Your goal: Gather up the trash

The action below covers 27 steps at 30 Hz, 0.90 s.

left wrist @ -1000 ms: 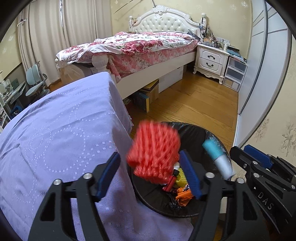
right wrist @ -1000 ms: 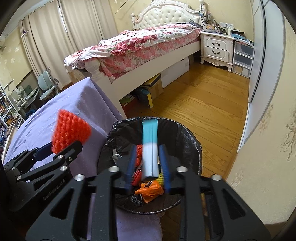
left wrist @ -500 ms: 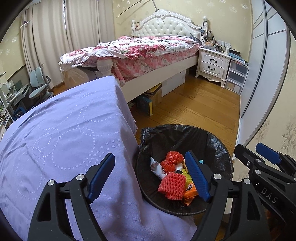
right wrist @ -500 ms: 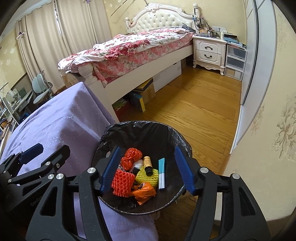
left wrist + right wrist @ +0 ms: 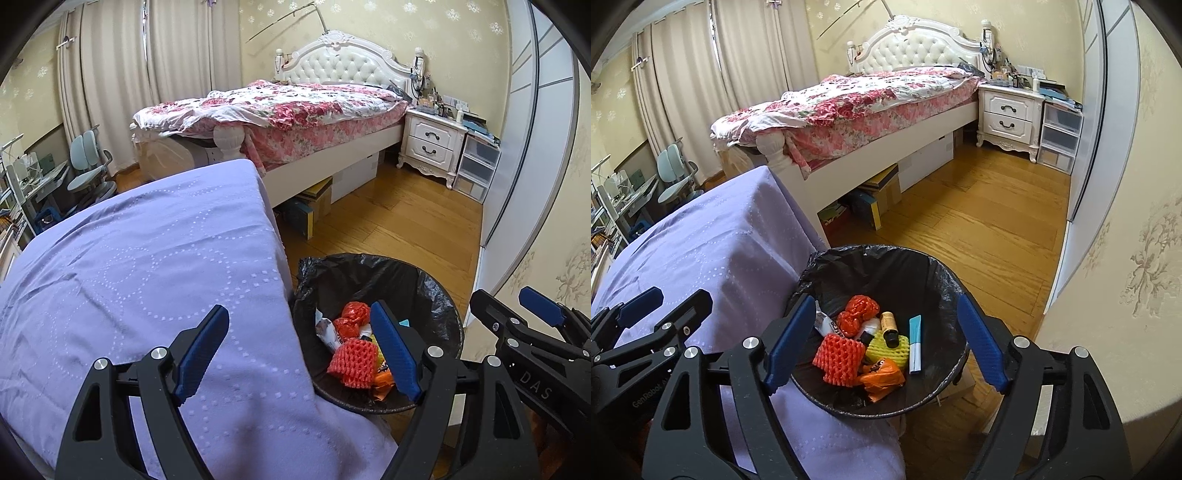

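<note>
Your left gripper (image 5: 301, 354) is wide open and empty beside the bin (image 5: 934, 273). Your right gripper (image 5: 882, 345) is opening above it, nothing between its jaws. The red foam net (image 5: 838, 358), blue tube (image 5: 915, 343) and a wrapper, probably plastic, lie inside the bin.

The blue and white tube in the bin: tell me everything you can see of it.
The blue and white tube is slim and flat, turquoise over its upper half and white below, with a dark band at its near end; it looks like plastic. It lies lengthwise inside the black-lined trash bin, on the right of the pile, beside the yellow foam net. Nothing grips it. In the left wrist view only a turquoise tip shows.
</note>
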Motion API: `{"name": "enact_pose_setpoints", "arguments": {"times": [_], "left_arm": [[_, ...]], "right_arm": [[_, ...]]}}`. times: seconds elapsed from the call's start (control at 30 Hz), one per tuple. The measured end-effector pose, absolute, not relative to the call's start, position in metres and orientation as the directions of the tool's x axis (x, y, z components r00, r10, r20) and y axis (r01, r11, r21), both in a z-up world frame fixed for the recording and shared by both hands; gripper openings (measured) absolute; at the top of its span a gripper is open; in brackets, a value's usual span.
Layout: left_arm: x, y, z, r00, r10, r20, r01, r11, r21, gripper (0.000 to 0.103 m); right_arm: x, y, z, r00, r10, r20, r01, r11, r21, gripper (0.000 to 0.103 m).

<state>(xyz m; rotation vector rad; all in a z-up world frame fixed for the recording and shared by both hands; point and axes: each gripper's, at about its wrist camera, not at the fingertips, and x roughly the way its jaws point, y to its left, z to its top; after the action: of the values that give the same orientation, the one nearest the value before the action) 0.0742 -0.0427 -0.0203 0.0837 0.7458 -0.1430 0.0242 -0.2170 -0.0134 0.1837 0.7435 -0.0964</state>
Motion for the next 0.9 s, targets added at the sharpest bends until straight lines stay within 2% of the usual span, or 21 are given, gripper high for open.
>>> {"name": "enact_pose_setpoints", "arguments": {"times": [0.2,0.47,0.9], "left_arm": [[0.064,-0.032,-0.014,0.736,-0.09,-0.671,0.136,0.991,0.016,0.08],[0.048,-0.02,-0.004,0.761,-0.081,-0.644,0.118,0.993,0.015,0.081],[0.025,0.006,0.008,0.791,-0.05,-0.609,0.062,0.998,-0.002,0.083]], "right_arm": [[0.014,-0.206,-0.005,0.747,-0.02,-0.665,0.134,0.984,0.121,0.079],[0.001,-0.196,0.008,0.768,-0.02,-0.64,0.119,0.987,0.113,0.088],[-0.017,-0.183,0.024,0.781,0.013,-0.625,0.088,0.987,0.131,0.094]]}}
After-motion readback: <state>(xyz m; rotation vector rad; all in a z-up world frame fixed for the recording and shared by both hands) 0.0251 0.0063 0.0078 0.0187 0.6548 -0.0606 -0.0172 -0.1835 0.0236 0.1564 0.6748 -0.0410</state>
